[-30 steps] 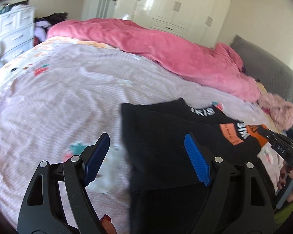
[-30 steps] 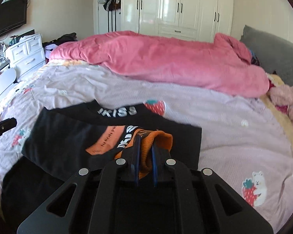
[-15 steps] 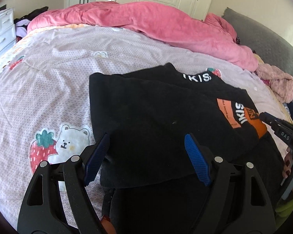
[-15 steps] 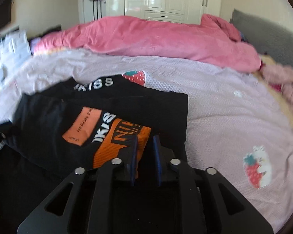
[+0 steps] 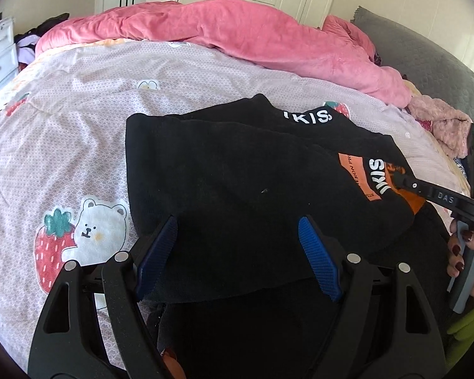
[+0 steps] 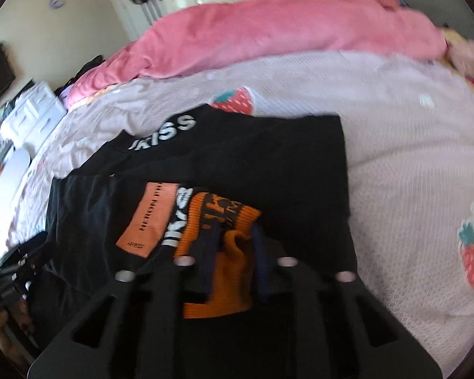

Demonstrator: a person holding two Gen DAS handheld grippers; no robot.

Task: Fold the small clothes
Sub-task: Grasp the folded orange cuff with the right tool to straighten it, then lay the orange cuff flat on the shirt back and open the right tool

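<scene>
At lower centre of the right wrist view, my right gripper (image 6: 233, 252), jaws just closing, pinches the black sweatshirt's (image 5: 237, 183) orange cuff (image 6: 224, 221); my left gripper (image 5: 237, 252) gapes empty above the bedsheet (image 5: 63, 145). Releasing unevenly may spring the fold open.

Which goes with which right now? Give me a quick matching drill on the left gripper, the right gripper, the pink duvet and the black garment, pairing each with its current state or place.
Things:
1. left gripper
2. right gripper
3. pink duvet
4. black garment

States or places:
A. bunched along the far side of the bed
B. jaws wide apart above black fabric, pads pressing nothing
C. lying folded over on the printed sheet
D. clamped on the orange ribbed cuff

Pairs: 1-B, 2-D, 3-A, 4-C
</scene>
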